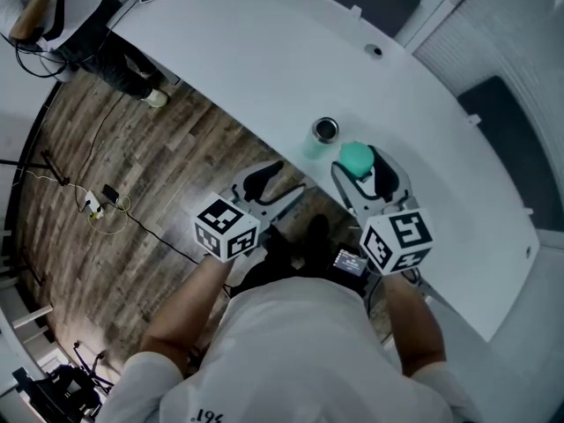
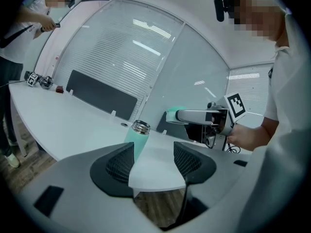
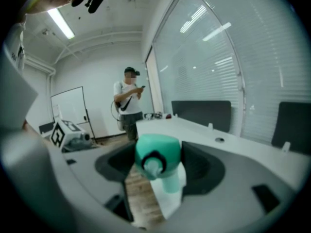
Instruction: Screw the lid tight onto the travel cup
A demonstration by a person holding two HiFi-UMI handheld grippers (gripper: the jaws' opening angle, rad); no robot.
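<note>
"Where was the travel cup (image 1: 324, 134)?"

"It stood upright on the white table (image 1: 264, 60), near the edge, with its mouth uncovered."

"And the left gripper (image 2: 150, 161)?"

"Its jaws stood apart with nothing between them. The cup showed beyond its left jaw."

"And the lid (image 3: 158, 158)?"

"The right gripper (image 3: 158, 168) had the teal lid clamped between its jaws. It was held near the cup and not on its mouth."
</note>
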